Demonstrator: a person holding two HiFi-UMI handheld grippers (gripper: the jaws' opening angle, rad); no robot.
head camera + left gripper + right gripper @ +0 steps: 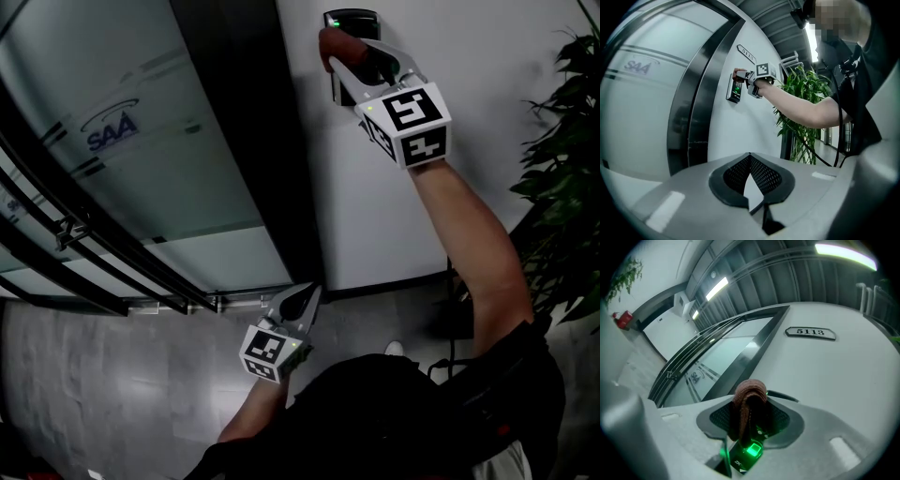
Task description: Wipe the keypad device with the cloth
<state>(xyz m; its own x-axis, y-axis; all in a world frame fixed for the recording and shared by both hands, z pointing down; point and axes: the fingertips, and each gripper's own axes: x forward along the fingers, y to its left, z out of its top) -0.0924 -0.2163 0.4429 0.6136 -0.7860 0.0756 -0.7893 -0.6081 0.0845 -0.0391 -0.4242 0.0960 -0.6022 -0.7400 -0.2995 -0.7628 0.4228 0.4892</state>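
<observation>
Frosted glass door point(141, 159) in a dark metal frame at left. The left gripper point(307, 295) is held low beside it; its own view shows mesh-faced jaws pressed together at the tips, with nothing between them. The right gripper point(361, 58) is raised to the smooth white wall point(375, 216), pinching a folded, coarse brown cloth point(335, 44) against the dark keypad device point(350, 19). Only the right gripper view shows the device's green-lit square sensor point(752, 449) and a number plate point(810, 332). Leafy plant point(567, 159) at right.
</observation>
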